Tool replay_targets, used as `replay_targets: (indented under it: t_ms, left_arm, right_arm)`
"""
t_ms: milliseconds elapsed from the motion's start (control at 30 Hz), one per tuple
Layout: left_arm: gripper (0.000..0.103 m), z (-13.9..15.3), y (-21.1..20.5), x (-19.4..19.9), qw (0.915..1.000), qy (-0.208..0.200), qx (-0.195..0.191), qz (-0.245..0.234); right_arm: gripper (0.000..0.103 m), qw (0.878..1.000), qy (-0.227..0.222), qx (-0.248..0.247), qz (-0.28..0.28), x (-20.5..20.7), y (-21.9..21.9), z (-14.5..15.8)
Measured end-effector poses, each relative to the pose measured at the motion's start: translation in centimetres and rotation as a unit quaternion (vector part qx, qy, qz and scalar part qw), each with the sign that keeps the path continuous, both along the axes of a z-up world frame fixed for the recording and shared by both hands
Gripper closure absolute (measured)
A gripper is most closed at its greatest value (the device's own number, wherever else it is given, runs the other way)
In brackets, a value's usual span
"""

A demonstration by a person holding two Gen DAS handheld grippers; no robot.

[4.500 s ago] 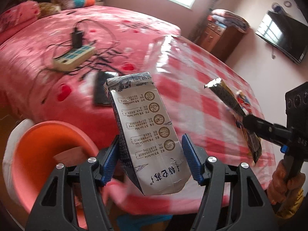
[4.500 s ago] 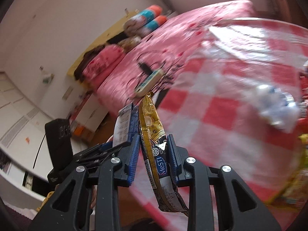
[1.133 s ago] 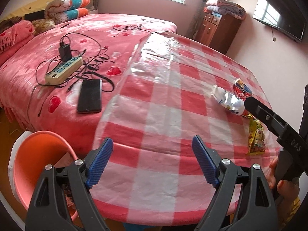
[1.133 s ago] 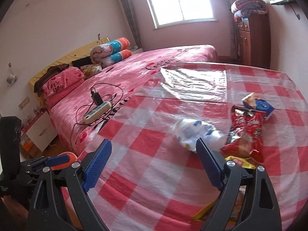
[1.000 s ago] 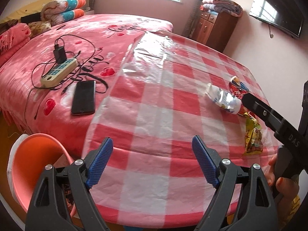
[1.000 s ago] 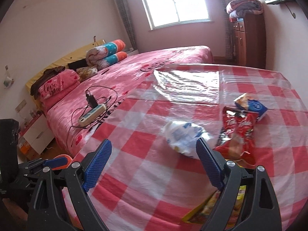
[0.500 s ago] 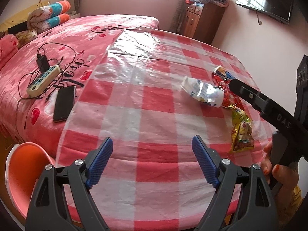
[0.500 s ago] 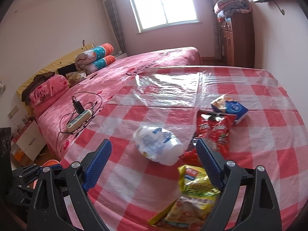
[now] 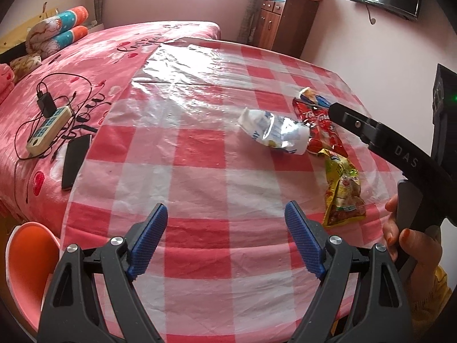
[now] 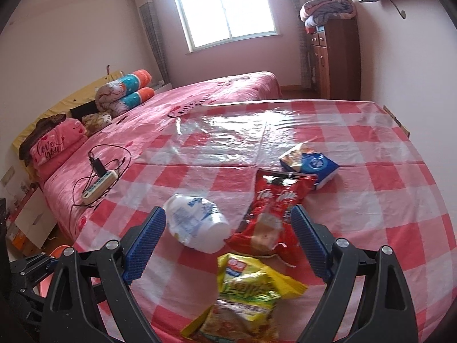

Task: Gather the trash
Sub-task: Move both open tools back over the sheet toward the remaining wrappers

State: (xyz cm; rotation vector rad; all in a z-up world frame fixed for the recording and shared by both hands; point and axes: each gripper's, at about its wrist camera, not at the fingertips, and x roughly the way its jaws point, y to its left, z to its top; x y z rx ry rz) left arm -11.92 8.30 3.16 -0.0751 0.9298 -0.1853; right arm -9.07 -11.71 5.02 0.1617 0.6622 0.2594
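1. Both my left tongs point(image 9: 225, 237) and right tongs point(image 10: 228, 243) gaped wide, empty.
2. The yellow snack wrapper point(image 10: 245, 294) lay on the table point(image 10: 400, 205) at six o'clock of the red wrapper point(image 10: 271, 208).
3. It looked light, crinkly and slippery; I'd pinch its near flat edge.

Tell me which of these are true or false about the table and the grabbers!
1. Both grabbers are empty. True: the left gripper and the right gripper stand open.
2. Four pieces of trash lie on the table. True: white bag, red bag, yellow bag, blue packet.
3. The phone lies on the checked cloth. False: the phone lies on the bed.
4. The white bag is in the orange bin. False: it lies on the table; the bin is beside it.
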Motion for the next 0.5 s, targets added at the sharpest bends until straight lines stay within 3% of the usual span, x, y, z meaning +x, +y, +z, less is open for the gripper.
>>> replay_targets:
  t_ms: [500]
  left_arm:
    - [0.018, 0.3, -4.6, 0.3, 0.9984, 0.000, -0.001, -0.056]
  right_arm:
    - [0.015, 0.997, 0.031, 0.020, -0.065, 1.7, -5.8, -1.0]
